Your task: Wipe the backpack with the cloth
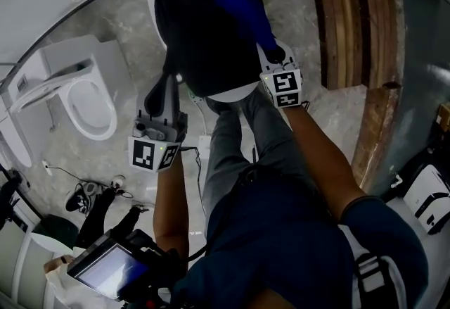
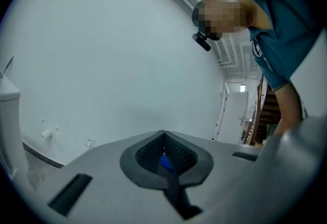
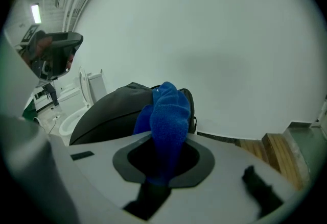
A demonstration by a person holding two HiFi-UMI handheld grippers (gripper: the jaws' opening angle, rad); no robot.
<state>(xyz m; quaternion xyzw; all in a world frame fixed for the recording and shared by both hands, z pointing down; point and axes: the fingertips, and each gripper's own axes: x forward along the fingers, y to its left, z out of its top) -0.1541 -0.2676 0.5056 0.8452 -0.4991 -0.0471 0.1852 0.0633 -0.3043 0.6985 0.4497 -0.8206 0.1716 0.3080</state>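
Note:
A black backpack (image 1: 200,33) lies on a round white stool (image 1: 232,95) ahead of my knees. A blue cloth (image 1: 239,5) is draped over its right half. My right gripper (image 1: 273,55) is at the backpack's right lower edge, shut on the cloth's end. In the right gripper view the cloth (image 3: 168,116) rises out of that gripper (image 3: 163,162), with the backpack (image 3: 112,113) behind it. My left gripper (image 1: 169,86) is at the backpack's lower left edge and tilts upward. Its jaws (image 2: 164,139) are shut, and a small blue sliver shows between the pads.
A white toilet (image 1: 88,103) stands left of the stool, close to my left arm. Wooden steps (image 1: 351,19) rise on the right. Cables and dark gear (image 1: 91,191) lie on the floor at the lower left, beside a screen device (image 1: 112,269).

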